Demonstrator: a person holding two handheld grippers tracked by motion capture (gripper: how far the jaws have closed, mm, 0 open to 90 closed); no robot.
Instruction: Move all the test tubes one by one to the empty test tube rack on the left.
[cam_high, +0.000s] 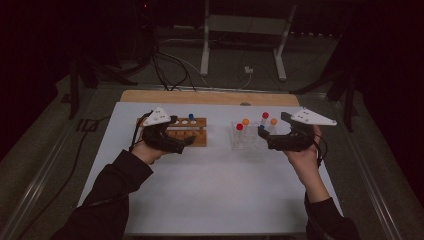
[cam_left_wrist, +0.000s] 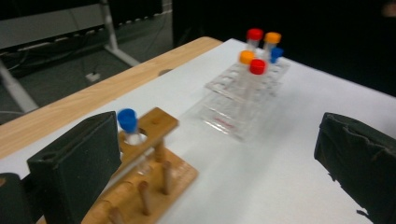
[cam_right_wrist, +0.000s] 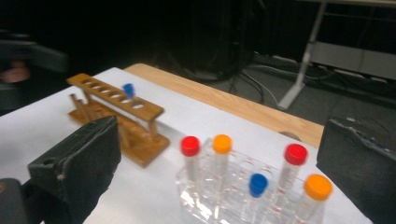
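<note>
With both jaw pairs apart and empty, the right gripper (cam_high: 272, 134) should probably straddle 1 capped tube squarely in the clear plastic rack (cam_right_wrist: 224, 196), while the left gripper (cam_high: 181, 137) steadies the wooden rack (cam_left_wrist: 140, 186) holding 1 blue-capped tube (cam_left_wrist: 127, 120).

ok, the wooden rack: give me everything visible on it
The wooden rack looks like light brown wood: a flat base, thin dowel posts and a top bar with a single row of round holes. It stands upright on the white table, left of the clear plastic rack and apart from it. One blue-capped tube sits upright in a hole near one end; the other holes look empty. The left tongs sit open right beside it; contact can't be judged.
</note>
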